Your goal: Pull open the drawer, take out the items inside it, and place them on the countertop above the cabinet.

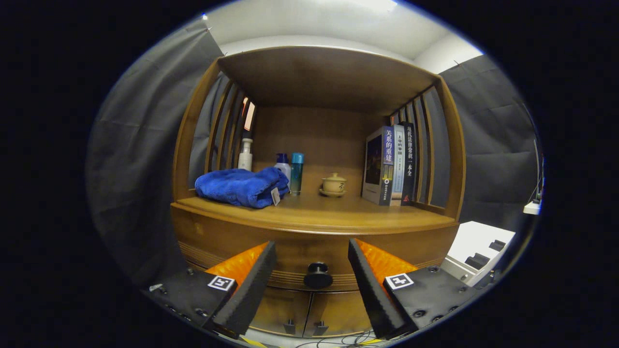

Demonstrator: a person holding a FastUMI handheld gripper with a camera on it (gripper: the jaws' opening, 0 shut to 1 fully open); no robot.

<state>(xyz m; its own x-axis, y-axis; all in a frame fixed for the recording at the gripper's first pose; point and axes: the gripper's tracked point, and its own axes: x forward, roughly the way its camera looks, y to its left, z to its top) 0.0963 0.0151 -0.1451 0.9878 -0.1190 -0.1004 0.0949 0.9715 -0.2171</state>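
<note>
Gripper view shows my tool spread wide and holding nothing, its fingers flanking the round knob of the closed drawer under the tabletop, where a blue towel lies at the left edge.

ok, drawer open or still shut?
Shut. The drawer front sits flush under the countertop; its knob lies between the open tongs, neither finger touching it.

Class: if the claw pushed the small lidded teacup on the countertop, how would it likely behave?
The lidded teacup looks ceramic, so probably fragile. Sitting on a saucer, it may slide; its lid could shift. The open claw flanks the drawer knob.
</note>
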